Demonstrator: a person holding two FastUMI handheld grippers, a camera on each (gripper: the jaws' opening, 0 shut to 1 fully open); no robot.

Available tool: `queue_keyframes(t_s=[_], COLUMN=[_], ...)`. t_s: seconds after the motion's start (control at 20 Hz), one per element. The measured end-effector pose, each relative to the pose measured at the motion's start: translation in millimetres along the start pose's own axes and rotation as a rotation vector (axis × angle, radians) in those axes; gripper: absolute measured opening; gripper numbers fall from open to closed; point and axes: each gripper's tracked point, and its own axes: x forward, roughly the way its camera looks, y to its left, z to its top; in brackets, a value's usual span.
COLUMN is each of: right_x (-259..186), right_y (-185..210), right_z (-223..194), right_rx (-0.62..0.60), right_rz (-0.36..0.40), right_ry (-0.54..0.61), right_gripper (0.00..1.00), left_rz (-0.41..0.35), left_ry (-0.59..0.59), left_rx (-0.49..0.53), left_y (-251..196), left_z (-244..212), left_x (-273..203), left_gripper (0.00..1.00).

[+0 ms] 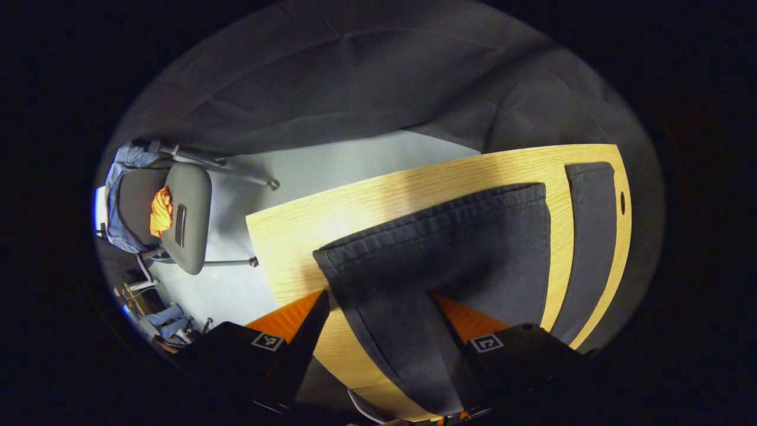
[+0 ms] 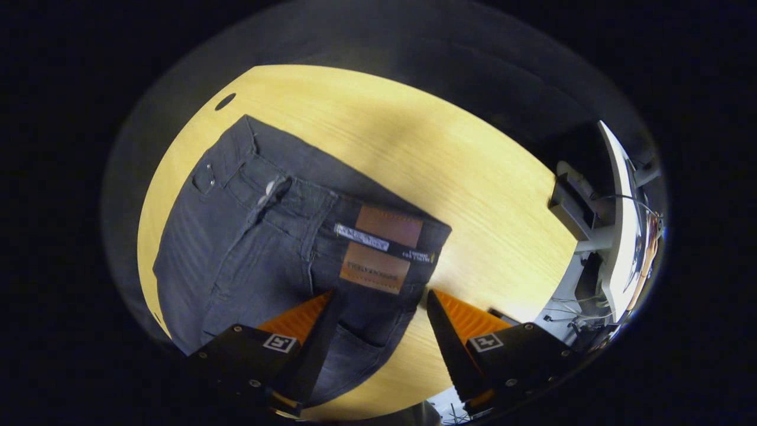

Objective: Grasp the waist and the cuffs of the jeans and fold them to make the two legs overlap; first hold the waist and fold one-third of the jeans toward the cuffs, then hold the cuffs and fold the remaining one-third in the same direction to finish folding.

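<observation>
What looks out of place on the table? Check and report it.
Nothing stands out. The jeans lie flat on the table, legs apart with cuffs neat, the waist at the other end. Both grippers, left and right, stand open over the cloth.

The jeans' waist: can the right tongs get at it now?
Probably yes. The right tongs are open above the waist of the jeans, and nothing lies between them.

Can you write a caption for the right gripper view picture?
Open right gripper hovering over the waist of dark jeans lying on a wooden table.
</observation>
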Motion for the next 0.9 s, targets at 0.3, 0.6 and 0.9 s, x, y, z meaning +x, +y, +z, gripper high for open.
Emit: queue_keyframes(t_s=[0.3,0.6,0.9], right_x=[6,2,-17], right_y=[6,9,18], right_z=[6,5,16], right_rx=[0.115,0.098,0.145], right_rz=[0.155,0.203,0.288], right_ry=[0.041,0.036,-0.058], right_gripper=[0.28,0.08,0.08], left_rz=[-0.051,-0.182,-0.368], left_ry=[0.004,-0.053,-0.200], left_rx=[0.064,0.105,0.139], left_y=[-7,-12,-26], left_z=[2,7,12], left_x=[-4,-10,-47], left_gripper=[0.23,0.01,0.01])
